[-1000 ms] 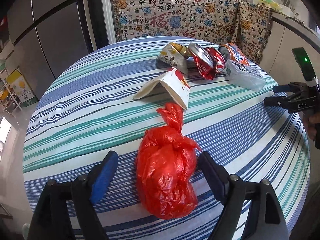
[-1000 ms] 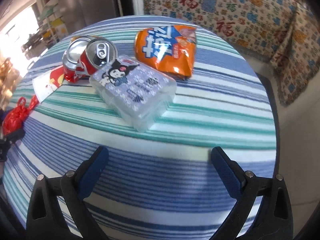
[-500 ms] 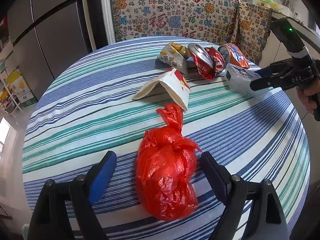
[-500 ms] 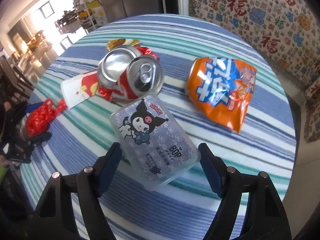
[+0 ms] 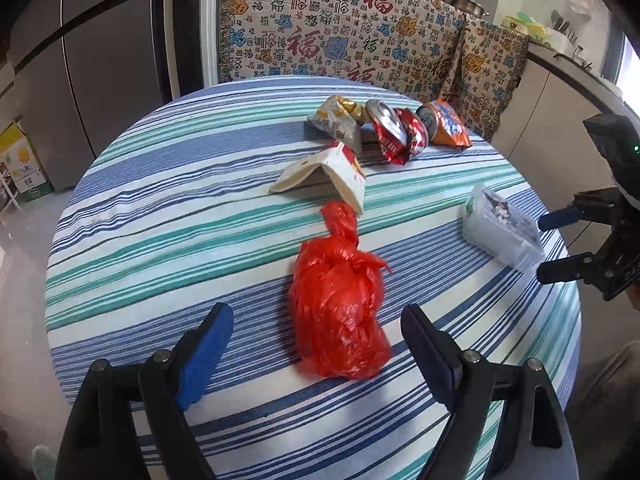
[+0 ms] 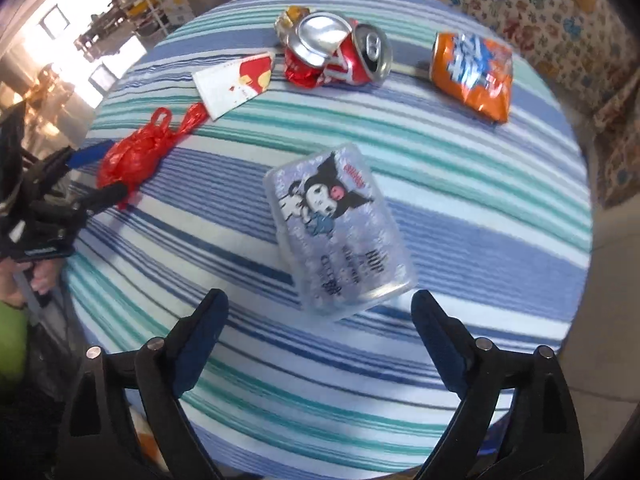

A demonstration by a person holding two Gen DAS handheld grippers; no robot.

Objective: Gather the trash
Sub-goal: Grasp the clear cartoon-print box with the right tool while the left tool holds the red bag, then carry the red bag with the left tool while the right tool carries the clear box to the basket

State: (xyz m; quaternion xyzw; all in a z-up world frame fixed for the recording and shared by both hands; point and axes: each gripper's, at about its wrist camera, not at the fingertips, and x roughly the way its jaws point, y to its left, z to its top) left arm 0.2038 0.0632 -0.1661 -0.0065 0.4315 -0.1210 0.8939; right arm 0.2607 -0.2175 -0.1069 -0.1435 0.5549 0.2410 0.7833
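My left tongs [image 5: 316, 344] stand wide open and hold nothing; the knotted red bag [image 5: 338, 308] lies on the table [image 5: 160, 216] between the two pads, touching neither. My right tongs [image 6: 320, 320] are opening, and the clear plastic pack [image 6: 340, 228] with a cartoon figure lies just ahead of them on the striped cloth; the pads do not press on it. Beyond the red bag lies a folded white and red carton [image 5: 328, 176]. Farther away, two crushed red cans [image 6: 340, 52] lie touching each other, with a crumpled silver wrapper [image 5: 338, 124] beside them. An orange snack bag [image 6: 474, 74] lies apart, near the far edge.
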